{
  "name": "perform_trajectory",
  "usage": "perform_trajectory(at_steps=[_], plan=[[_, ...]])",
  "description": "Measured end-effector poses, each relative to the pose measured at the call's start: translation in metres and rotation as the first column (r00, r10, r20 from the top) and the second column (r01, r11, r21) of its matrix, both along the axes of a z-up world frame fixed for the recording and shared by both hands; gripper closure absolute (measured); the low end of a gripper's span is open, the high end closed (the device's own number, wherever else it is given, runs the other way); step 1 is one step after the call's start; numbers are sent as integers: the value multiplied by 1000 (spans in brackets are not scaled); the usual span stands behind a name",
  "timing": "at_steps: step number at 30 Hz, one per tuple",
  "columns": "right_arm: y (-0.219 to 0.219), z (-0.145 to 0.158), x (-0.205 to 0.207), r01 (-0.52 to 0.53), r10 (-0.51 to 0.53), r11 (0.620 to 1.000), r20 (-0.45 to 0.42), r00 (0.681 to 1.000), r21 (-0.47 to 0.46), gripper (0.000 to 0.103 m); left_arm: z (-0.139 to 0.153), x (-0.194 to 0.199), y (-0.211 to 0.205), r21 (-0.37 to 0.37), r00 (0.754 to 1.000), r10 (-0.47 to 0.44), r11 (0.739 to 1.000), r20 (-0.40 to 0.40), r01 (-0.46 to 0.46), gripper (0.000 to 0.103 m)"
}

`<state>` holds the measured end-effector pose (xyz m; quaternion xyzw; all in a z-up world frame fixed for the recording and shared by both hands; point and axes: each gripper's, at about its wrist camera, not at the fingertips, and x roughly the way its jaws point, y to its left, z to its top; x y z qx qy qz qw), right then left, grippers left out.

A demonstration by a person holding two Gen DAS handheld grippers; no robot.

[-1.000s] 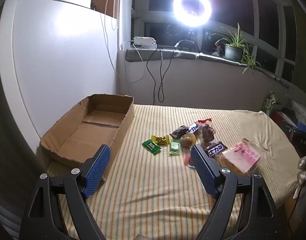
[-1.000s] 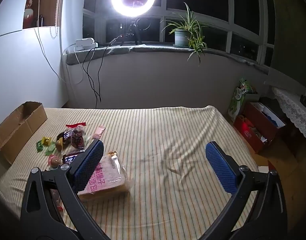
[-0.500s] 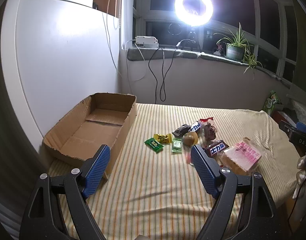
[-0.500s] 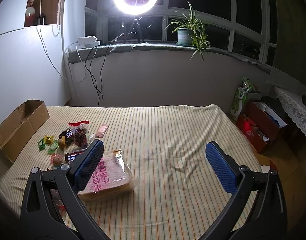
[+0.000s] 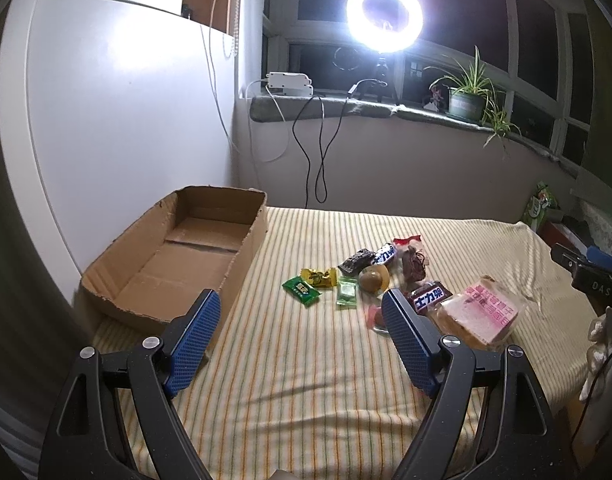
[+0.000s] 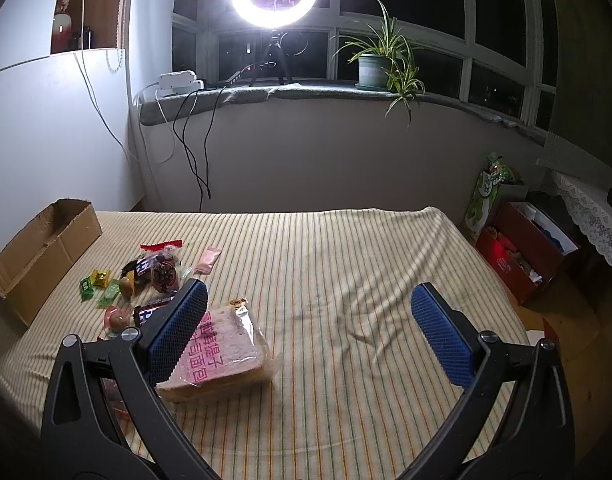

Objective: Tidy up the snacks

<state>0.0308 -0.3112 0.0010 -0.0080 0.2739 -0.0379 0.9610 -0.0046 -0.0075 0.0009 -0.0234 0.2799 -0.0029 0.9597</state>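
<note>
Nearest, the left gripper [image 5: 297, 344] and right gripper [image 6: 310, 336] are held wide apart and empty. The bagged bread [image 6: 225, 348], soft and slab-shaped, is seen just beside the right gripper's left finger. Farther left, glossy wrapped snacks [image 5: 370, 276] are scattered; beyond, the long cardboard box [image 5: 177, 256] is empty.

We see a cream bedspread [image 5: 306, 360] striped in yellow, orange and green, with a plain brown cardboard box [image 5: 177, 264] at its left. Among the snacks lie a green packet [image 5: 301, 289], a yellow candy [image 5: 318, 277] and a pink-printed bread bag [image 6: 221, 356]. Both grippers carry blue dimpled pads [image 6: 442, 334] on black arms.
</note>
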Motion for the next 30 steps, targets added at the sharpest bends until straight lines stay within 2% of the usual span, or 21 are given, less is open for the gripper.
perform_trajectory(at_steps=[30], plan=[[-1,-4,4,-8,8,1000,-12,1000,-6,0,-1,4,-11,-1,1000,-24,1000,-6,24,20]])
